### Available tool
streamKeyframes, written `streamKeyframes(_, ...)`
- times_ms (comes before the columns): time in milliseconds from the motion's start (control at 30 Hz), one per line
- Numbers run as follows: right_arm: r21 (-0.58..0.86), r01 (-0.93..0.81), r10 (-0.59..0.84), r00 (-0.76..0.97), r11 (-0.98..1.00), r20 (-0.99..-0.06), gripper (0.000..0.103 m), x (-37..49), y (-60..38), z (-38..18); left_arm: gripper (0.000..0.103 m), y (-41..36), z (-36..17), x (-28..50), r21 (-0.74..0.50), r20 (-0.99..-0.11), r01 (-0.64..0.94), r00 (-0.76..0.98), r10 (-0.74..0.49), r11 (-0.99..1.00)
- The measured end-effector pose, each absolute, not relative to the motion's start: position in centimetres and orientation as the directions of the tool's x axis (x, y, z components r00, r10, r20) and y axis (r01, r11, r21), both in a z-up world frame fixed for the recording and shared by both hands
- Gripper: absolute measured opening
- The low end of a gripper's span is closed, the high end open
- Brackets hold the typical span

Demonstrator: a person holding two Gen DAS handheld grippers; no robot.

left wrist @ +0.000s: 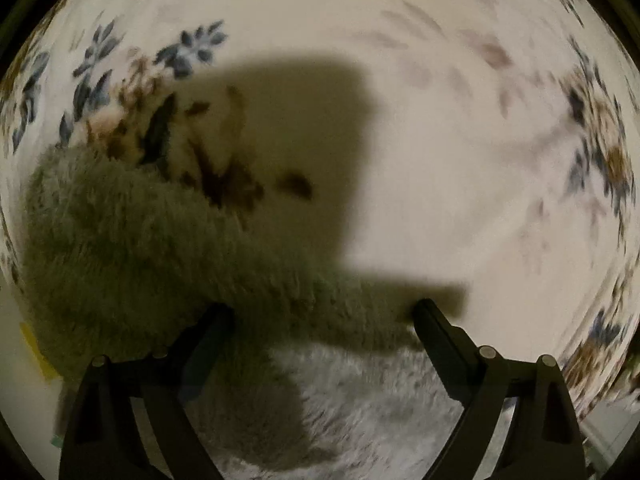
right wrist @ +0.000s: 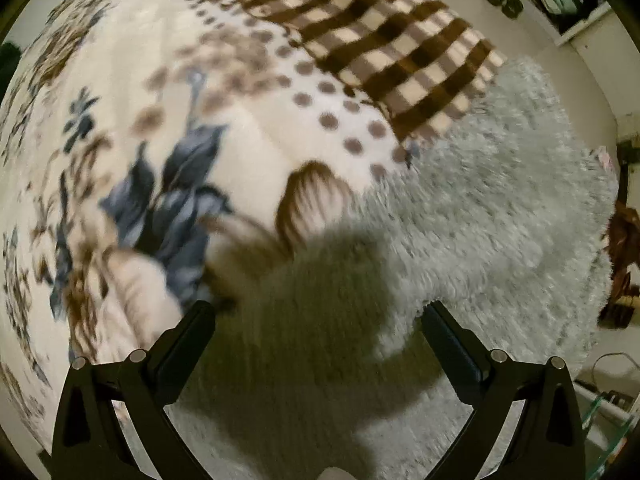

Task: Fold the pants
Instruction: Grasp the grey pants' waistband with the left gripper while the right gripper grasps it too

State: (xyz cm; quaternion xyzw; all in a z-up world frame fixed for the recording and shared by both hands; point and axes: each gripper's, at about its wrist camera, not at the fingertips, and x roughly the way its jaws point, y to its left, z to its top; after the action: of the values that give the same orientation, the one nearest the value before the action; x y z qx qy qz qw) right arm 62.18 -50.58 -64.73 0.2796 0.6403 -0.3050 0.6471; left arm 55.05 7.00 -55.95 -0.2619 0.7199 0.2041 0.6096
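Note:
No pants show clearly in either view. My left gripper (left wrist: 322, 314) is open and empty, its black fingers (left wrist: 208, 340) spread over a shaggy grey rug (left wrist: 380, 392) at the edge of a cream floral blanket (left wrist: 440, 160). My right gripper (right wrist: 318, 316) is open and empty too, above the same kind of shaggy grey rug (right wrist: 500, 220), next to the floral blanket (right wrist: 160, 160). Both views are blurred by motion. The grippers' shadows fall on the rug and blanket.
A brown-and-cream checked blanket (right wrist: 400, 48) lies on top of the floral one at the back. A pale floor (right wrist: 560, 80), a white shelf unit (right wrist: 568, 8) and dark items (right wrist: 624, 248) sit at the right. A glass edge (right wrist: 608, 420) is at lower right.

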Motion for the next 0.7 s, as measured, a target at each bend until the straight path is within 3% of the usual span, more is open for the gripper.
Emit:
streamKeyframes(100, -0.020, 0.772, -0.009, -0.018, 0.636, -1.000, 0.103, 62.8, -51.3, -65.7, 0.076, 7.1, -55.3, 54.7, -0.053, -0.992, -0.634, -0.054, -0.113, 0.771)
streamKeyframes(167, -0.010, 0.778, 0.008, -0.020, 0.628, -1.000, 0.096, 63.0, -51.6, -65.9, 0.039, 7.1, -54.0, 54.1, -0.069, -0.996, -0.622, -0.003, -0.091, 0.780)
streamKeyframes(267, -0.015, 0.765, 0.002, -0.022, 0.643, -1.000, 0.057, 62.7, -51.7, -65.5, 0.009, 7.5, -52.0, 52.4, -0.117, -0.993, -0.589, 0.065, -0.098, 0.799)
streamKeyframes(300, -0.015, 0.760, -0.001, -0.019, 0.650, -1.000, 0.033, 62.3, -51.8, -65.2, 0.007, 7.7, -51.2, 51.7, -0.147, -0.989, -0.569, 0.096, -0.113, 0.809)
streamKeyframes(333, -0.005, 0.754, 0.001, -0.007, 0.657, -1.000, 0.016, 62.0, -51.9, -64.9, 0.006, 7.8, -50.7, 51.1, -0.166, -0.986, -0.559, 0.116, -0.122, 0.813)
streamKeyframes(367, 0.010, 0.747, 0.005, 0.009, 0.665, -1.000, 0.013, 61.5, -52.0, -64.5, 0.005, 7.9, -50.0, 50.3, -0.190, -0.981, -0.546, 0.141, -0.134, 0.816)
streamKeyframes(700, 0.131, 0.626, 0.015, 0.188, 0.768, -0.982, 0.009, 52.3, -52.1, -55.5, 0.005, 10.5, -39.9, 39.4, -0.379, -0.899, -0.447, 0.386, -0.207, 0.810)
